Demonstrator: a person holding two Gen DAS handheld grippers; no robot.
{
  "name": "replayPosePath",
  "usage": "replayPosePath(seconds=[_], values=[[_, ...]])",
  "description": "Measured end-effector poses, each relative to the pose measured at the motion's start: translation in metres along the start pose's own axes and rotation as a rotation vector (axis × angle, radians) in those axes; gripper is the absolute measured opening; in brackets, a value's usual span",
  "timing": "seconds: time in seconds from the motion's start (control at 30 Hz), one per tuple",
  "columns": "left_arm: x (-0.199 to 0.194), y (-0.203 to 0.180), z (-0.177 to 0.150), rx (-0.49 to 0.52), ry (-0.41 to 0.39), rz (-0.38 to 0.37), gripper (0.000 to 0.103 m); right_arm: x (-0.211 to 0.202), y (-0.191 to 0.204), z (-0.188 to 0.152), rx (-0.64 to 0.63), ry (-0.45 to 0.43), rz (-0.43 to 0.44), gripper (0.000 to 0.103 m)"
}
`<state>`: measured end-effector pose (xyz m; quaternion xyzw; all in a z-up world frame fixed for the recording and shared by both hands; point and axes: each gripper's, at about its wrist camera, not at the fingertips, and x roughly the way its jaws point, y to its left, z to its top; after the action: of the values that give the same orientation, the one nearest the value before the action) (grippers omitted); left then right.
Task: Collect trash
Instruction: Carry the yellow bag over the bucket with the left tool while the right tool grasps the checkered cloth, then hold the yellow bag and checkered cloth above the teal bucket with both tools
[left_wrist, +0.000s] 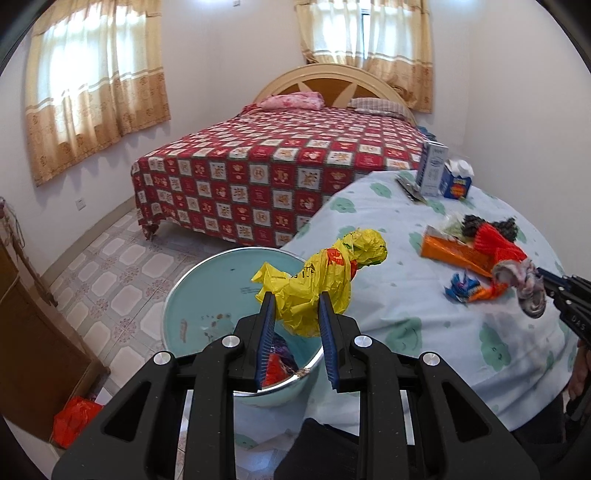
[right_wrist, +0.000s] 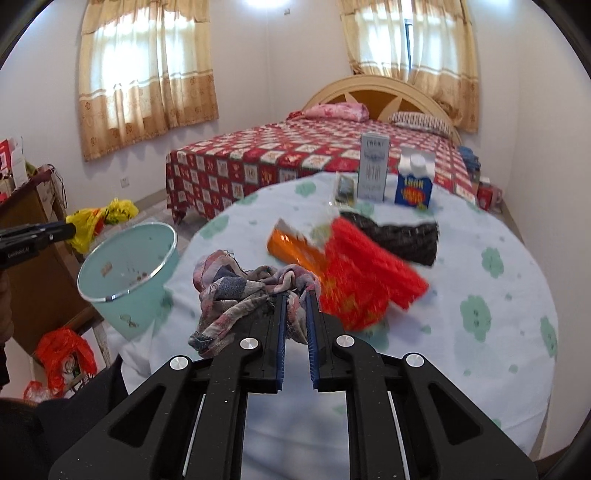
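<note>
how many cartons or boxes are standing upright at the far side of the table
2. A tall white carton stands at the table's far edge, and a shorter blue box stands just right of it. Others may be hidden behind them.

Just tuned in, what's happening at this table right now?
Trash is being cleared from the table. The left gripper holds a crumpled yellow plastic bag over the light blue bin, not yet released. The right gripper is shut on a plaid rag. An orange wrapper remains on the cloth.

Curtained windows (left_wrist: 99, 92), checkered bed (left_wrist: 280, 173)
</note>
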<state>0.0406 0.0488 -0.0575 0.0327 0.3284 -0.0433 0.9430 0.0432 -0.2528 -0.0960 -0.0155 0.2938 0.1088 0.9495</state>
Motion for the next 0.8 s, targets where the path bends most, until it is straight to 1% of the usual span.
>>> replayPosePath(seconds=[0.17,0.43,0.67,0.8], values=[[0.002,0.014,0.002,-0.026,-0.006,0.04,0.025,0.016,0.01,0.02,-0.025,-0.009,-0.017,0.011],[0.003,0.033,0.007,-0.061,-0.028,0.106,0.025,0.042,0.031,0.05,-0.073,-0.023,-0.013,0.011],[0.004,0.056,0.01,-0.105,-0.047,0.154,0.025,0.062,0.052,0.067,-0.116,-0.033,-0.007,0.011],[0.005,0.064,0.011,-0.111,-0.062,0.185,0.025,0.073,0.065,0.072,-0.131,-0.029,0.006,0.011]])
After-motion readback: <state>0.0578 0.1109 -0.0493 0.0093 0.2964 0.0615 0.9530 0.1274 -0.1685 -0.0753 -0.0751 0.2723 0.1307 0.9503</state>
